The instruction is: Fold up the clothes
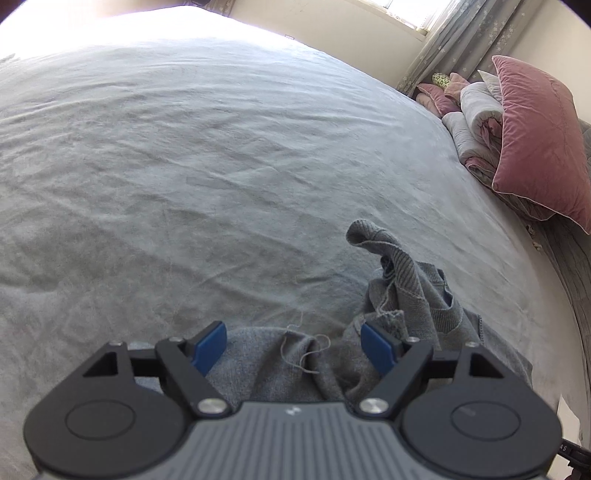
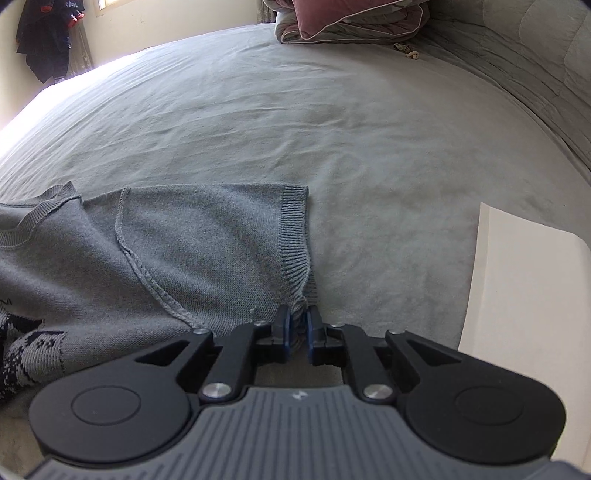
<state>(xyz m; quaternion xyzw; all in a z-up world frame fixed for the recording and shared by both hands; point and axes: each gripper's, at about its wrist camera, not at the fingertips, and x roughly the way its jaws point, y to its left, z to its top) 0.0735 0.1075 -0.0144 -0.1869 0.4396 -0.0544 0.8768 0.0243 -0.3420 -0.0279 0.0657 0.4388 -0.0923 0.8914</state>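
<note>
Pale grey sheeting covers the wide bed (image 1: pixel 184 155), creased and brightly lit toward its far edge. Pink velvet pillows (image 1: pixel 535 136) and a rolled quilt (image 1: pixel 476 118) are heaped at the head of the bed, near a curtained window (image 1: pixel 454 33); in the right wrist view dark clothes (image 2: pixel 48 37) hang by the wall and a white panel (image 2: pixel 524 295) rises at the right edge.

A grey knitted sweater (image 2: pixel 177 251) lies on the bed close to the person. One short sleeve is spread flat, its ribbed cuff (image 2: pixel 295 236) pointing away from the body of the garment, and a dark knitted pattern shows at the lower left.

Right tool (image 2: pixel 297 328): its blue pads stand close together with the lower corner of the ribbed cuff bunched between them, pinching the knit.

Left tool (image 1: pixel 293 347): its blue pads (image 1: pixel 210 349) stand wide apart, released, hovering above a rumpled part of the sweater, where another fold of fabric stands up beyond the right pad.
</note>
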